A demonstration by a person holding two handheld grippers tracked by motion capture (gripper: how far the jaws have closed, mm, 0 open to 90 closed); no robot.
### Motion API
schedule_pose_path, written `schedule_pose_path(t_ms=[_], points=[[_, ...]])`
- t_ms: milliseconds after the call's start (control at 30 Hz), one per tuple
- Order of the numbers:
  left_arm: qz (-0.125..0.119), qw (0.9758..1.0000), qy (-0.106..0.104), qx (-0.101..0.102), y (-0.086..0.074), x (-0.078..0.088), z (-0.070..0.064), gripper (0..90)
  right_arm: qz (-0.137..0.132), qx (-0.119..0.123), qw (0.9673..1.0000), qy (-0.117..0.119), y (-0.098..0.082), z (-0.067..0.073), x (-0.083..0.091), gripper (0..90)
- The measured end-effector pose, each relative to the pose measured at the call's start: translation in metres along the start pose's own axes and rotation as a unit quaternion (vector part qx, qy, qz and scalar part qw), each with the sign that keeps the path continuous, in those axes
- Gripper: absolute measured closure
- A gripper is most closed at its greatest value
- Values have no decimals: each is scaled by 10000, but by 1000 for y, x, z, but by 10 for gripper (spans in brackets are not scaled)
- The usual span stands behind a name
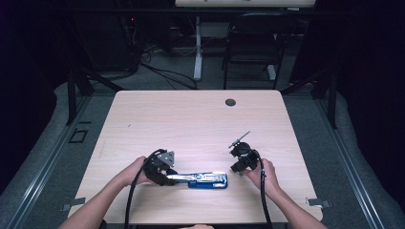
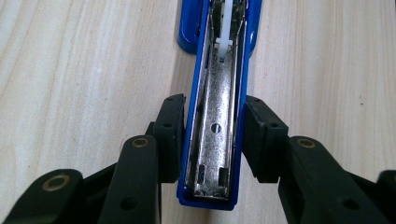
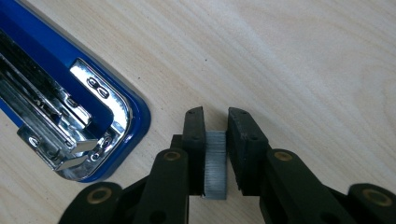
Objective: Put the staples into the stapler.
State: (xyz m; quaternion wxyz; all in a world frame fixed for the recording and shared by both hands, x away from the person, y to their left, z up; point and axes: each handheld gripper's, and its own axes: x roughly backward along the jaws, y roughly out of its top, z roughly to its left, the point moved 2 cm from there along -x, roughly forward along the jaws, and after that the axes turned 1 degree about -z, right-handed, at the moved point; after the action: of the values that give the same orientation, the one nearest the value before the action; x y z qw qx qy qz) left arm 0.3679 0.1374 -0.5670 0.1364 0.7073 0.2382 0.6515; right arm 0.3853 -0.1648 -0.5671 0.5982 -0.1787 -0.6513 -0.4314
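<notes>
Left tongs [image 2: 212, 140] clamped on open blue stapler [image 2: 215, 93], right tongs [image 3: 215, 154] pinching staple strip [image 3: 215, 163]

High view overlooks the table [image 1: 200, 119]; both gripper views sit close, perhaps sharing the stapler [image 2: 217, 116].

A stapler [image 1: 206, 180], opened up, lies flat near the front edge of a table [image 1: 191, 119], a little left of centre and running left to right. The left gripper [image 1: 168, 179] sits at its left end, one jaw on each side of it. Just right of the stapler's right end, the right gripper [image 3: 215, 140] has a strip of staples [image 3: 215, 163] between its jaws above the tabletop.
</notes>
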Motion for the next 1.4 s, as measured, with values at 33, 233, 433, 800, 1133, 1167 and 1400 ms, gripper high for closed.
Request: schedule_pose_path(t_ms=[33,233,433,800,1133,1167,1400], points=[[1,10000,0,-1,0,0,0,621,8,8,10000,-9,0,0,0,778],[3,10000,7,-15,0,0,0,623,-155,48,9999,48,-1,4,0,784],[-9,10000,-8,-20,0,0,0,625,-186,337,9990,227,4,-1,12,785],[-9,10000,-31,-11,0,0,1,624,-490,674,9957,412,16,0,19,785],[-9,10000,-27,27,0,0,1,623,-860,1156,9878,595,34,12,25,784],[-9,10000,-25,26,0,-1,1,624,-872,1190,9871,621,35,14,25,785],[-12,10000,-43,35,-1,-1,1,623,-1080,1610,9773,858,43,25,26,785]])
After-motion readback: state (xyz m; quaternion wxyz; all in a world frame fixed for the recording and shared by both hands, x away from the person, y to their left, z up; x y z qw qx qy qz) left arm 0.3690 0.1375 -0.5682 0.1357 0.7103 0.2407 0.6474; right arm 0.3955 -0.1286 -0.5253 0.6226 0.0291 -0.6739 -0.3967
